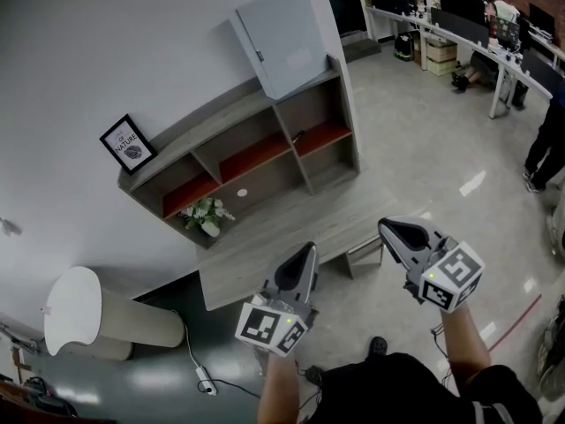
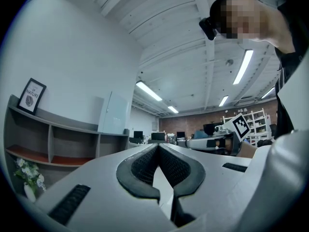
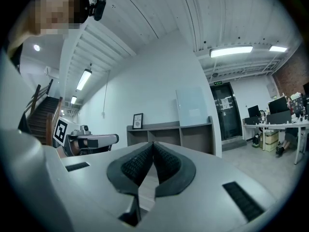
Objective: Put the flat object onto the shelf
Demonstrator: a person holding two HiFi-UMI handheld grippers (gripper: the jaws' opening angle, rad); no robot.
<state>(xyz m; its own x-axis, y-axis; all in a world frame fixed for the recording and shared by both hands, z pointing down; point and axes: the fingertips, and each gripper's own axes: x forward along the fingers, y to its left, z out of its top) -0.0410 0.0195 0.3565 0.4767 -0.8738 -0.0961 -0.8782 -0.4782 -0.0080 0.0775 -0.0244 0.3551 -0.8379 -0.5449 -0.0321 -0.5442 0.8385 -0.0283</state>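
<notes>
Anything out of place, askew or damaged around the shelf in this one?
Nothing stands out. The flat panel stands on edge on top of the shelf, against the wall; the framed picture sits upright further along. Nothing looks spilled or broken. The left claw and right claw are shut and empty.

My left claw (image 1: 304,253) and right claw (image 1: 389,228) are grey tapered shells with black ribbed pads (image 2: 144,167), each carrying a white cube (image 1: 269,327) printed with black square markers. I wear a black top (image 1: 397,391).
</notes>
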